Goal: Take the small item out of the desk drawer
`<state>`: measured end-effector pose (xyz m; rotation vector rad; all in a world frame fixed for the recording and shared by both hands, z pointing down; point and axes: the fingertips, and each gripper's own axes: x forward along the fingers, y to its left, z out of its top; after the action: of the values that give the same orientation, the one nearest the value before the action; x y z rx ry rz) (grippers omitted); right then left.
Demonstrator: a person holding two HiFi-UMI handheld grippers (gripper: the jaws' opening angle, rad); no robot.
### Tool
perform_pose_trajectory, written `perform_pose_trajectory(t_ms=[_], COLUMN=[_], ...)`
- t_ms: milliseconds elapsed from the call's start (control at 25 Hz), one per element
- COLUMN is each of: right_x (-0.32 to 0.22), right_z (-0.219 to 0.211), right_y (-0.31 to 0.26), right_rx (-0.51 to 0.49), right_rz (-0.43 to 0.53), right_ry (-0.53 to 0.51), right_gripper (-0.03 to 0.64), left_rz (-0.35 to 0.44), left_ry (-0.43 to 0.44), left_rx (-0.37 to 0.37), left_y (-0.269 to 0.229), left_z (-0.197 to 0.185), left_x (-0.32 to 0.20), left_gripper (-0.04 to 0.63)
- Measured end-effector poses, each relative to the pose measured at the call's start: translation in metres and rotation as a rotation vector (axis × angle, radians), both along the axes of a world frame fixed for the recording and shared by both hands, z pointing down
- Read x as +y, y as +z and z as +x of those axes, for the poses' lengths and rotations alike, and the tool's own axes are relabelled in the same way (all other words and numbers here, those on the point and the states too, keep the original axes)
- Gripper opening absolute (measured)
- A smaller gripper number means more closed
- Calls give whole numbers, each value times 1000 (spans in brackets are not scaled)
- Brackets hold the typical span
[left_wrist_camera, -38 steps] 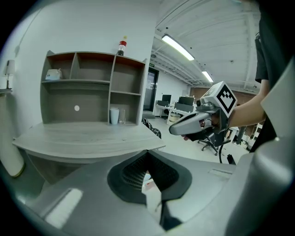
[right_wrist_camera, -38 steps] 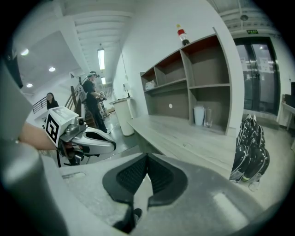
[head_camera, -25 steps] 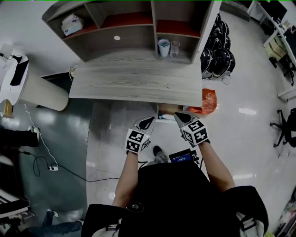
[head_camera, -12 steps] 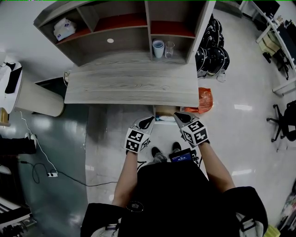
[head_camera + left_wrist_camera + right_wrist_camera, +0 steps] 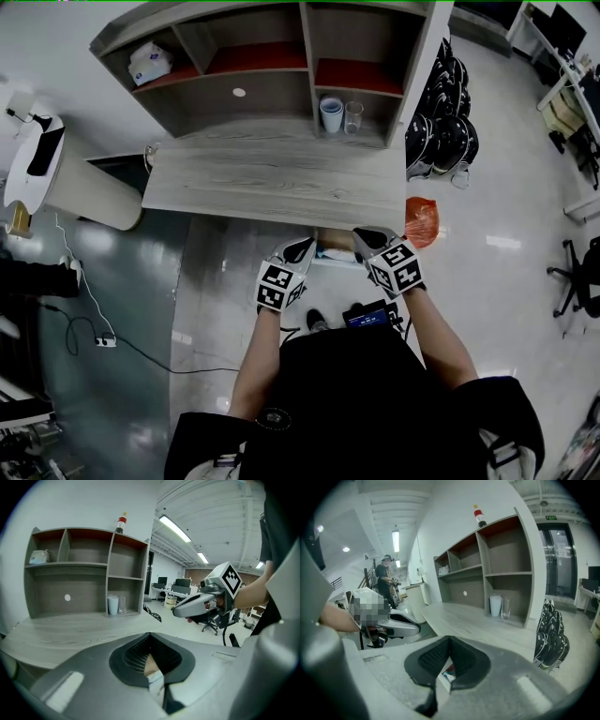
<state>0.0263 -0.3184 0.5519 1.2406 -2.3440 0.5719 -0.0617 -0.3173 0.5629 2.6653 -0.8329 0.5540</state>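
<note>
Head view reference: locate left gripper (image 5: 305, 246) and right gripper (image 5: 366, 238) side by side, tips pointing ahead at the front edge of the desk (image 5: 272, 187), well short of the hutch (image 5: 272, 80) at its back. Find the drawer (image 5: 335, 247) standing a little way out from under that edge, between and just beyond the two sets of tips. Read left jaws as closed tip to tip, gripping nothing; read right jaws likewise as pressed together at the tips and empty. Look down through the slit beneath the right tips for the small item (image 5: 449, 672), a blue, white and red scrap inside the drawer, below and just ahead of that gripper, touched by neither one; shape not resolvable. Note bare desktop ahead of both grippers as far as the white cup (image 5: 331, 101) and glass (image 5: 353, 105) in the hutch's lower right bay. Note an orange bag (image 5: 421, 217) on the floor (image 5: 216, 272) just right of the right gripper, black helmets (image 5: 446, 117) farther ahead on that side, and bare floor left of the left gripper.
</note>
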Motion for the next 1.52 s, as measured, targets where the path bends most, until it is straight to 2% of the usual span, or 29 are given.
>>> perform_pose_trajectory(t_ms=[400,880,1520], right_x=[-10,-14,-28], right_z=[10,9,-23], right_y=[-9,6,86], right_rx=[-12,-6,92], right_rz=[12,-26,-127], right_ry=[-47,-106,-297], right_gripper=[3,3,5], left_rz=[9,-16,-119], left_ry=[-41,-73,-109], left_rx=[-20,-16,-41], left_y=[-8,-1,60], left_z=[8,12,2], left_x=[-6,-5,-11], left_gripper=[2,3,3])
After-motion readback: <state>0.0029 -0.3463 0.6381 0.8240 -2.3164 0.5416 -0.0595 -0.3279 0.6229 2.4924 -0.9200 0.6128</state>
